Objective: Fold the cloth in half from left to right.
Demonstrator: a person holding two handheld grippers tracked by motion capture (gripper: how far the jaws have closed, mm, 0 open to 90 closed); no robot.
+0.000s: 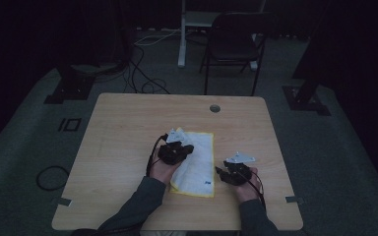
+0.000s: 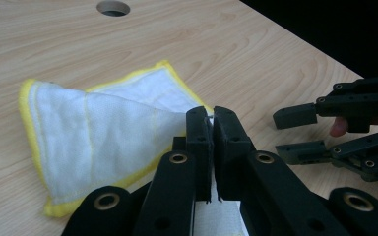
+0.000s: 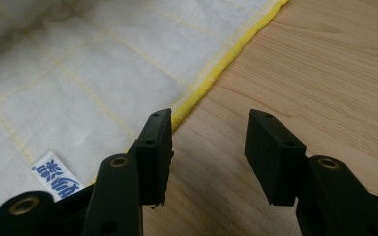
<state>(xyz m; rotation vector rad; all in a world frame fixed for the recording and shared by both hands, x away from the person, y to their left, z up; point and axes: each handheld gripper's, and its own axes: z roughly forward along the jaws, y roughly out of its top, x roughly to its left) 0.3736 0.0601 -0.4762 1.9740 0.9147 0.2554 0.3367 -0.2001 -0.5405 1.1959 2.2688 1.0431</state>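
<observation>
A white cloth (image 1: 199,160) with a yellow hem lies in the middle of the wooden table (image 1: 128,128). My left gripper (image 1: 188,148) is shut on the cloth's edge (image 2: 128,128) and holds a corner lifted and folded over the rest. In the left gripper view a thin white strip of cloth shows between the closed jaws of my left gripper (image 2: 211,123). My right gripper (image 1: 220,173) stands open just right of the cloth's near right hem. In its own view my right gripper (image 3: 209,142) is empty over bare wood beside the hem (image 3: 211,73), near a blue label (image 3: 54,179).
A round cable hole (image 1: 214,108) is set in the table near its far edge. A black folding chair (image 1: 234,39) and a white desk leg (image 1: 181,34) stand behind the table. Cables lie on the grey floor (image 1: 142,73). Bare wood surrounds the cloth.
</observation>
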